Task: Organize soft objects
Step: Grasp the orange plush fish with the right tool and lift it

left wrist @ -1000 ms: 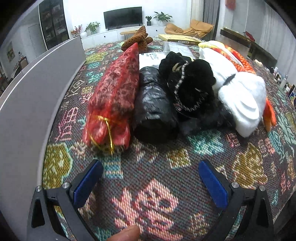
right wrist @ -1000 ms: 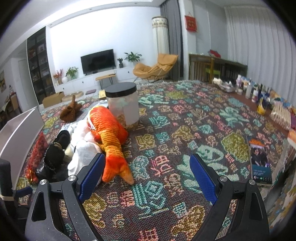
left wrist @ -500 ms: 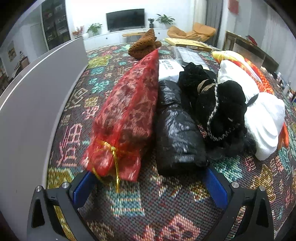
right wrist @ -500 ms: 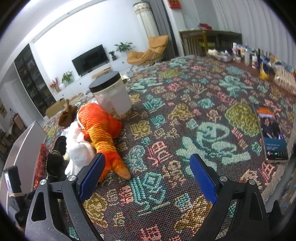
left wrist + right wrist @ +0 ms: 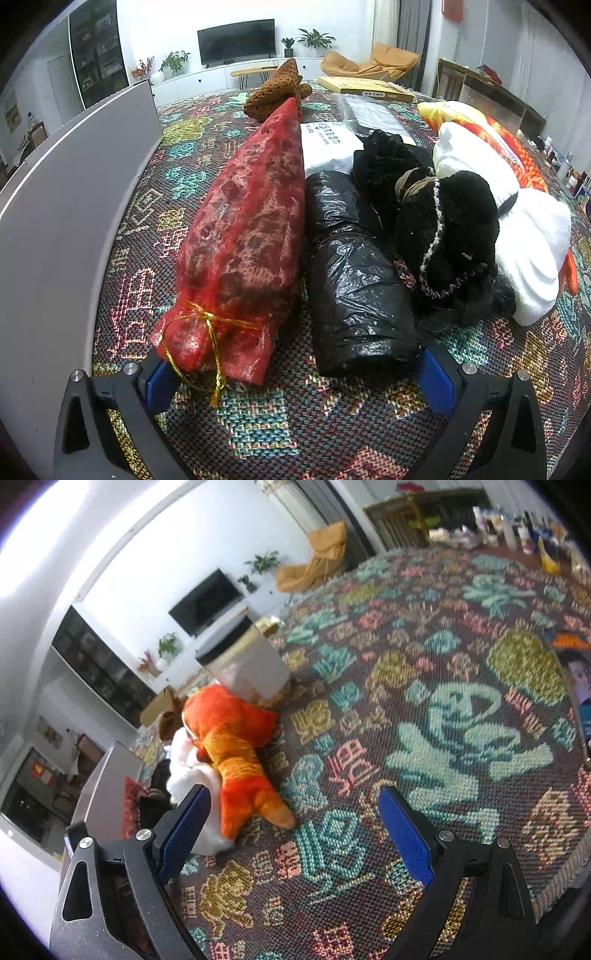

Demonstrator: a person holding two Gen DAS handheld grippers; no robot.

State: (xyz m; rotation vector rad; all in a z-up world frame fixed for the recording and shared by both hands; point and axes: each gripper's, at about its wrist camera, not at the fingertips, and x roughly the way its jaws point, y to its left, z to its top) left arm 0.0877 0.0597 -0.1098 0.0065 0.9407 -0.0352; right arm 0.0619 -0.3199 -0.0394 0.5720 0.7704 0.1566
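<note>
Item: red mesh bag [image 5: 247, 236], tied with gold cord at its near end; lies lengthwise on the patterned tabletop [image 5: 288, 417], just right of the grey panel [image 5: 62, 229] and touching the black plastic roll [image 5: 354, 280] on its right; further right, a black plush toy [image 5: 443, 236], a white plush [image 5: 532, 251] and an orange plush fish [image 5: 236, 753], packed side by side

Your left hand-held gripper [image 5: 299, 373]: jaws spread wide, straddling the near ends of both the red bag and the black roll; nothing gripped

Your right hand-held gripper [image 5: 295, 834]: jaws apart over bare weave, the fish's tail just beyond its left finger; nothing gripped

Handling, as judged: the bag looks light and yielding, its mesh likely to snag rather than slip; take it at the tied neck, where the fabric bunches firm; the roll's film looks slick and will crumple, so pinch mid-body, not the loose edge; the plush will compress, so close well in on the body; none appears fragile
</note>
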